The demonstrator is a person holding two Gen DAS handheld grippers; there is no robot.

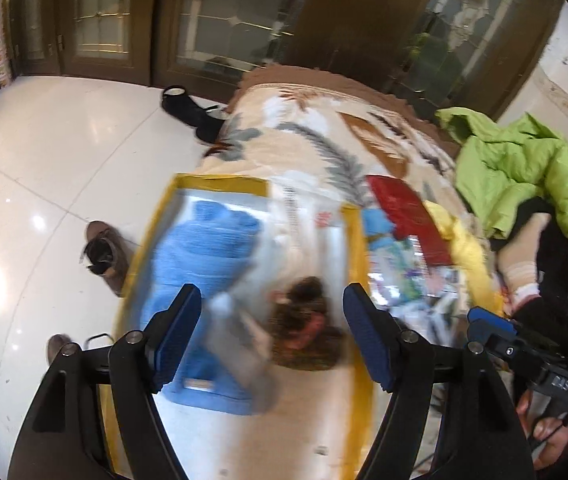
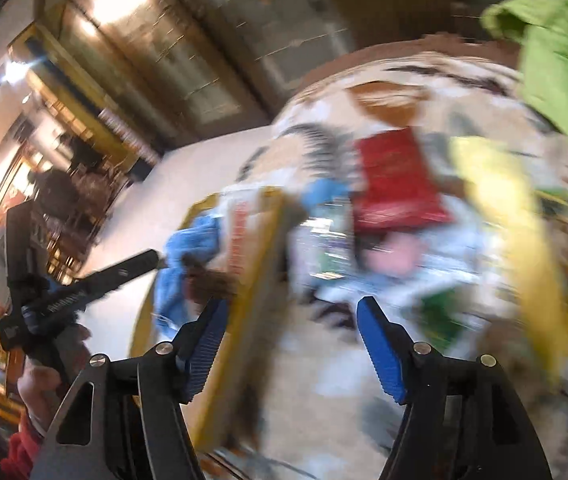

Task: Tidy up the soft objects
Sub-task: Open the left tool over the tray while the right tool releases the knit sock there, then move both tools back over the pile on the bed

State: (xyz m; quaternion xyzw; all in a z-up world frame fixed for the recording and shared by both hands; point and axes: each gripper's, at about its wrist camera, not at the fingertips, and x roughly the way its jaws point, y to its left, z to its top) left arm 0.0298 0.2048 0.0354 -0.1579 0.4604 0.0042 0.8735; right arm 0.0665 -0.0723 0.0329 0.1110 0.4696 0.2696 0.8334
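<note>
Room: glossy white tiled floor [image 1: 43, 168] backed by dark wooden doors [image 1: 219, 20] with leaded glass panes. A bed, covered by a cream blanket [image 1: 308, 136] printed with grey fern leaves and brown shapes, carries the items. A lime-green padded jacket [image 1: 524, 172] lies at the blanket's far right edge. A yellow-rimmed clear storage bag [image 1: 219, 186] lies open on the blanket; inside it are a folded blue towel [image 1: 203, 248] and a brown plush toy [image 1: 304, 324], side by side. Right of the bag lie a red packet [image 1: 404, 212], a yellow cloth [image 1: 464, 248] and a heap of smaller items too blurred to identify. Shoes [image 1: 103, 252] stand on the floor beside the bed. The left gripper [image 1: 271, 340] hovers over the bag, fingers wide apart, holding nothing. The right gripper [image 2: 292, 344] is likewise spread and empty; its view is heavily motion-blurred.
</note>
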